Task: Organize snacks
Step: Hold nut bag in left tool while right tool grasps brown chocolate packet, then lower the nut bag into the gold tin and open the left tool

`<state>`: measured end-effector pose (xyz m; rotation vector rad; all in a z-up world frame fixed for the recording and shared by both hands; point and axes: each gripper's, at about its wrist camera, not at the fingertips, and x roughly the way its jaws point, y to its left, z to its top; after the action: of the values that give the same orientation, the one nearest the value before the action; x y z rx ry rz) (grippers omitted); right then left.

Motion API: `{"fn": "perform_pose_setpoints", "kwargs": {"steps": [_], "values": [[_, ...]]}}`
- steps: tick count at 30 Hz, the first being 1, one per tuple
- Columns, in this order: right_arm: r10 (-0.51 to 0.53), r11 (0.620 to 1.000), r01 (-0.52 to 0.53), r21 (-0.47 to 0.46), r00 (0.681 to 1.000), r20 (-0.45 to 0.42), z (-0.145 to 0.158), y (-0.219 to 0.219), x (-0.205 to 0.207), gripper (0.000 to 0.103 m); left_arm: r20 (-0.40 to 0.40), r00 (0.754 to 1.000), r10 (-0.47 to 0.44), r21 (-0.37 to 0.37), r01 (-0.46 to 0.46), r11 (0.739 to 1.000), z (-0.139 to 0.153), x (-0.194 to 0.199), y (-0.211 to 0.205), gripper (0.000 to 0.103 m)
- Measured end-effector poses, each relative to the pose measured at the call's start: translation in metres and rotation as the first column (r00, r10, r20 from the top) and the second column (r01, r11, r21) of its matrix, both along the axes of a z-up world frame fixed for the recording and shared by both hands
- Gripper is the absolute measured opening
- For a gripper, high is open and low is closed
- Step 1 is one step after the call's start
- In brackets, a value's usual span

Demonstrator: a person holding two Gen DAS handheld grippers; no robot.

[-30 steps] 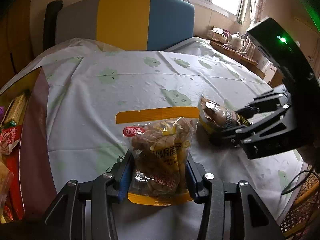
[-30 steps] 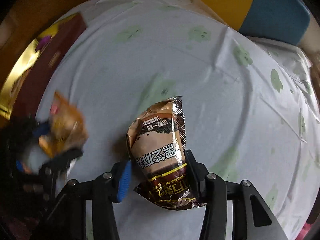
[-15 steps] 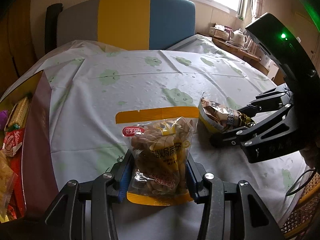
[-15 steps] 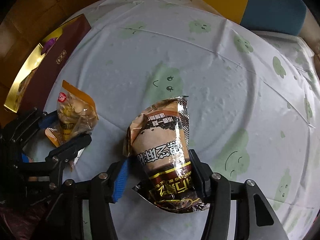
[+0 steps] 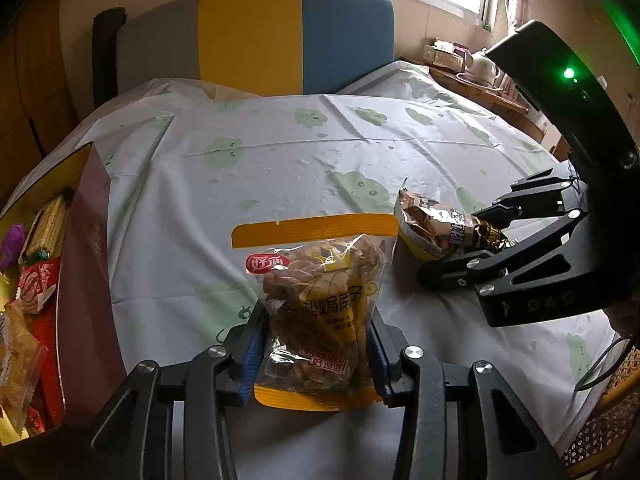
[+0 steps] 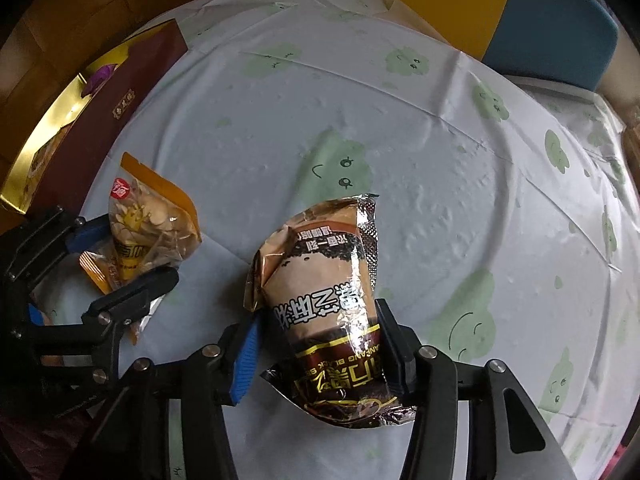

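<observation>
While the table under its green-patterned cloth spreads wide, open snack box at its left edge, clear nut bag upright, pinched between left gripper fingers, brown foil pouch clamped between right gripper fingers, just right of it

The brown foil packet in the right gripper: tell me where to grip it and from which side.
Grip the brown foil packet across its lower body, just above the bottom seal, coming from its bottom end, as the right gripper does now. There the packet is narrow enough for one finger on each long side. The top is wider and crumpled, a poorer hold.
</observation>
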<state>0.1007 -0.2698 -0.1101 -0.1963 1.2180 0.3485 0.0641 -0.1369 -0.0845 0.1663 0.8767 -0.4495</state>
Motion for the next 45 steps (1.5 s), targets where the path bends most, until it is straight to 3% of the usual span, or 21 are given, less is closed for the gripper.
{"fn": "perform_pose_setpoints", "kwargs": {"steps": [15,19,23,24,26,27,39,45], "values": [[0.024,0.999,-0.022,-0.037,0.999,0.030,0.001,0.007,-0.013,0.053,-0.015,1.000,-0.027,0.010,0.027,1.000,0.014,-0.023,0.012,0.043],[0.006,0.998,-0.004,-0.058,0.999,0.037,0.001,0.005,-0.011,0.066,0.008,1.000,-0.030,0.001,0.030,1.000,0.026,-0.031,0.022,0.043],[0.010,0.998,-0.007,-0.070,0.999,0.047,0.001,0.007,-0.013,0.066,0.015,1.000,-0.023,-0.016,0.023,1.000,0.035,-0.035,0.031,0.043],[0.019,0.997,-0.015,-0.076,0.998,0.055,0.001,0.009,-0.015,0.064,0.015,1.000,-0.019,-0.023,0.019,1.000,0.038,-0.036,0.035,0.043],[0.050,0.996,-0.045,-0.071,0.997,0.062,0.002,0.015,-0.019,0.050,0.019,1.000,-0.011,-0.029,0.012,1.000,0.044,-0.038,0.042,0.043],[0.062,0.995,-0.057,-0.081,0.996,0.071,0.003,0.018,-0.021,0.050,0.022,1.000,-0.008,-0.030,0.008,1.000,0.045,-0.040,0.044,0.043],[0.067,0.995,-0.062,-0.079,0.995,0.071,0.004,0.016,-0.020,0.051,0.013,0.997,0.081,-0.098,-0.080,0.992,0.067,-0.035,0.091,0.043],[0.073,0.994,-0.066,-0.086,0.994,0.081,0.004,0.018,-0.023,0.050,-0.030,0.978,0.206,-0.214,-0.208,0.955,0.083,-0.019,0.147,0.043]]}}
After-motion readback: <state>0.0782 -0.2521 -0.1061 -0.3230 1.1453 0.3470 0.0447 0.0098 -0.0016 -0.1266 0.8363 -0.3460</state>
